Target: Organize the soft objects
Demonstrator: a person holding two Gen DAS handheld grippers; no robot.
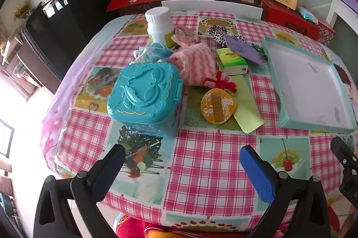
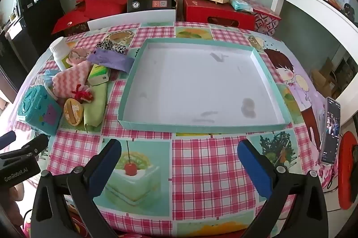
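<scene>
A shallow teal-rimmed tray (image 2: 170, 127) with a white floor lies empty on the checked tablecloth; its rim (image 1: 313, 126) also shows at the right of the left wrist view. A pile of items sits left of it: a pink-and-white wavy cloth (image 1: 197, 63), a red-and-white yarn piece (image 1: 221, 81), a leopard-print fabric (image 1: 217, 31), a green cloth (image 2: 96, 101) and a purple cloth (image 2: 111, 59). My left gripper (image 1: 182, 162) hangs open over bare tablecloth, short of the pile. My right gripper (image 2: 179, 157) is open in front of the tray's near rim, holding nothing.
Among the cloths stand a teal plastic case (image 1: 145, 92), a white bottle (image 1: 160, 25), a green tissue pack (image 1: 232, 59) and a round yellow disc (image 1: 218, 105). A phone (image 2: 331, 130) stands at the table's right edge. Red boxes (image 2: 219, 12) line the wall behind.
</scene>
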